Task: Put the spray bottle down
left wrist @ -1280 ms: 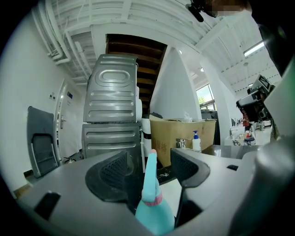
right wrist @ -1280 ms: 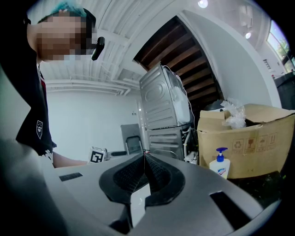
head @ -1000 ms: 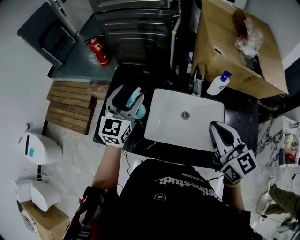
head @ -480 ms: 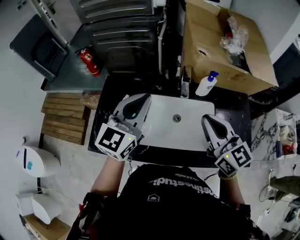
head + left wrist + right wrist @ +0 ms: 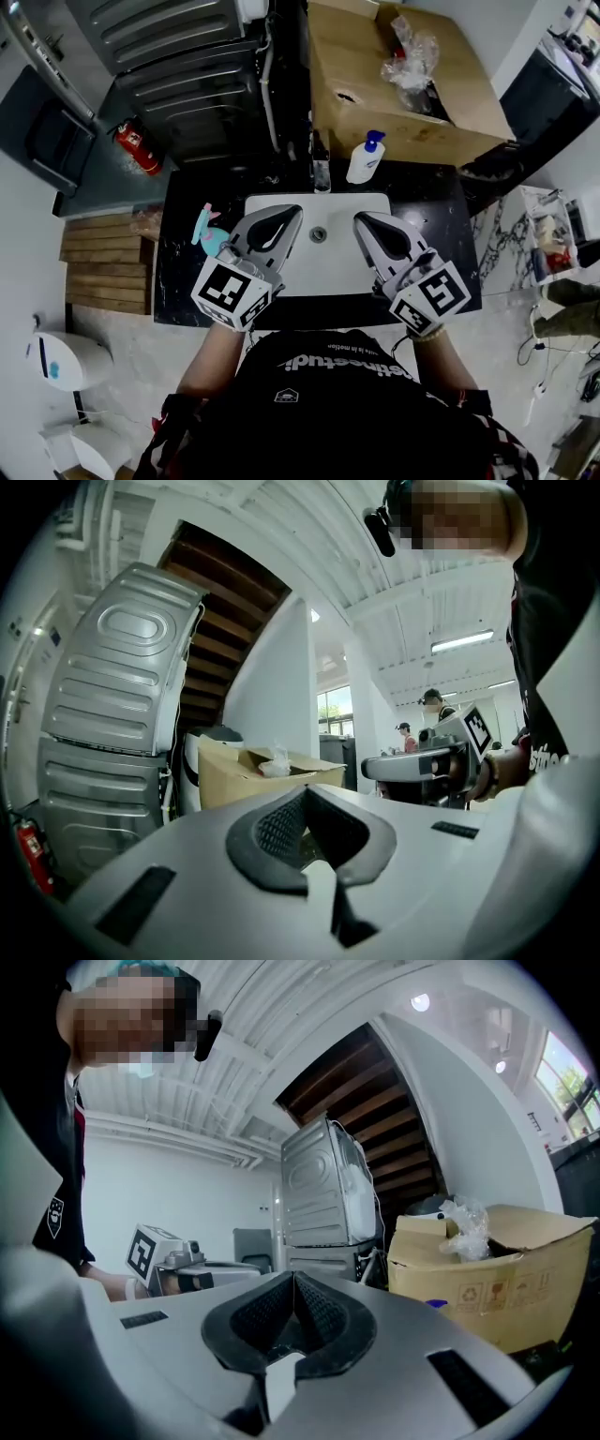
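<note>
The teal spray bottle (image 5: 212,236) with a pink trigger rests on the black counter (image 5: 183,281), left of the white sink (image 5: 323,267). My left gripper (image 5: 284,216) hangs over the sink's left half, just right of the bottle and apart from it, jaws shut and empty. In the left gripper view the dark pads (image 5: 281,832) meet with nothing between them. My right gripper (image 5: 364,221) is over the sink's right half, also shut and empty. Its pads (image 5: 267,1321) are closed together in the right gripper view.
A white soap dispenser (image 5: 365,157) with a blue pump stands behind the sink beside the faucet (image 5: 322,172). Behind the counter are a cardboard box (image 5: 394,89) holding a plastic bag and a grey washing machine (image 5: 187,56). A red fire extinguisher (image 5: 137,148) stands at the left.
My left gripper let go of the spray bottle, shut, and moved right over the sink. The bottle stays on the counter. The right gripper drifted slightly toward the middle.
</note>
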Tool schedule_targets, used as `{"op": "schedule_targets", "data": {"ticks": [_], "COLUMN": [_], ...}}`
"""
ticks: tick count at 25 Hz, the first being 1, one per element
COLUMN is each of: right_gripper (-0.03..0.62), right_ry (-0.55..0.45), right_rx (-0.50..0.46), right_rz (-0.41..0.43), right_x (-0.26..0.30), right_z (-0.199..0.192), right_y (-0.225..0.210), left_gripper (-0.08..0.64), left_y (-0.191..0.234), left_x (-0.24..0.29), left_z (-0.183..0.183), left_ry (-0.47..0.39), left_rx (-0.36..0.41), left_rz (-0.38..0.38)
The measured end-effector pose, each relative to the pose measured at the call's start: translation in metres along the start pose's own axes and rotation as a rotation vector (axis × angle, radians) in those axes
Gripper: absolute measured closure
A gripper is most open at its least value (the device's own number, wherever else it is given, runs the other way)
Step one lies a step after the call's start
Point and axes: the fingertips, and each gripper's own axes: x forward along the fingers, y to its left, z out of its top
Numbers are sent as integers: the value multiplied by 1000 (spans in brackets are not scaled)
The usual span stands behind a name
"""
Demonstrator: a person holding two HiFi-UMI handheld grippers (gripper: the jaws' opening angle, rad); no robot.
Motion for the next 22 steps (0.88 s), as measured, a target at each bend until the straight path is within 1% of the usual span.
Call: {"op": "schedule_targets", "data": {"ticks": [5,10,22], "right_gripper": [554,555,555], "right_ry": [2,28,31], "right_rx": [-12,-28,-24], "right_rz": [-19,-34,-33], "right_x": [-4,-1,-2], "right_z": [1,-4,-4], "right_y": [-7,-8,-8], "left_gripper": [548,548,548], "left_y": [-3,-2,-1], "left_x": [3,2,3], "left_z": [5,4,0], "left_ry": [-14,-6,8], "left_rx": [24,57,47], "left_rz": [8,24,23]}}
